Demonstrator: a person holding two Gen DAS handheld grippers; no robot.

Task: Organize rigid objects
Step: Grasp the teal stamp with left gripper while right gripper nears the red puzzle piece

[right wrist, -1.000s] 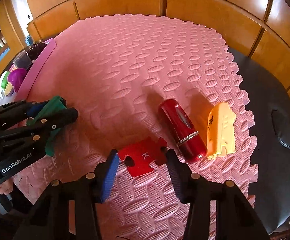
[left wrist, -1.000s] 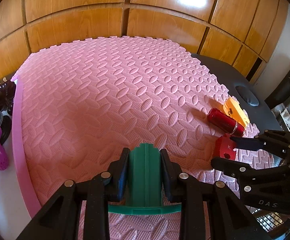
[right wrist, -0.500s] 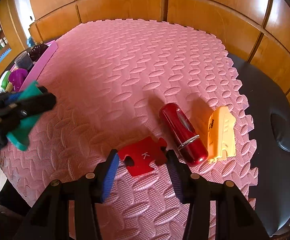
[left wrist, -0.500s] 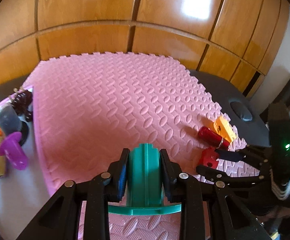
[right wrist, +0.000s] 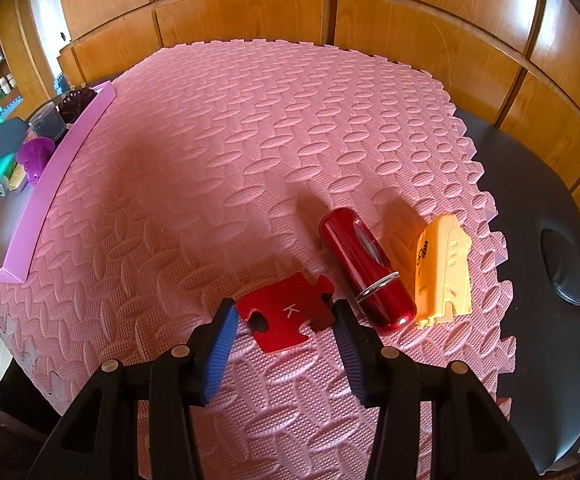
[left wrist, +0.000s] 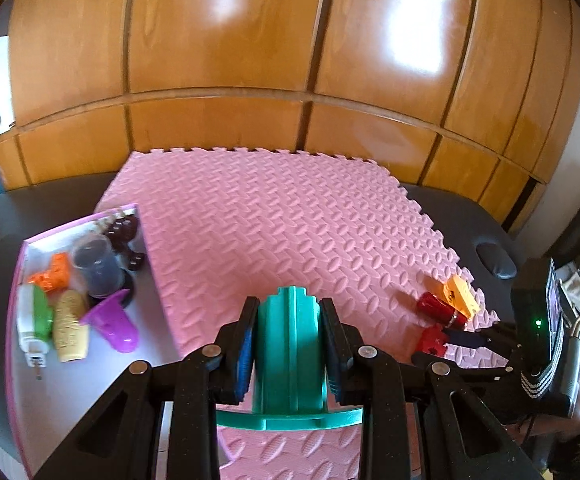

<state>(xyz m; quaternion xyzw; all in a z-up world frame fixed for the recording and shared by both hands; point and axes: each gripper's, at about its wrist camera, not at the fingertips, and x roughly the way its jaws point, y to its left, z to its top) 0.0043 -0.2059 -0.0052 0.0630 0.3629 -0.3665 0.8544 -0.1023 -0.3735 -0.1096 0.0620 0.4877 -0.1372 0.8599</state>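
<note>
The left gripper (left wrist: 290,344) clenches a green toy piece (left wrist: 290,344) above the pink mat (left wrist: 274,216); the right gripper's (right wrist: 284,320) fingers straddle a red puzzle piece (right wrist: 286,312) lying on the mat, contact unclear

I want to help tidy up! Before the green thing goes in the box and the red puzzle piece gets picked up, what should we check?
1. Green piece pinched firmly in the left gripper: ok.
2. Free floor in the pink-rimmed box for it: ok, the near part is bare.
3. Red puzzle piece between the right gripper fingers: ok, and it lies flat on the mat.
4. Right pads pressing on the piece: cannot tell.
5. Red cylinder out of the way: not ok, it lies right beside the right-hand finger.
</note>
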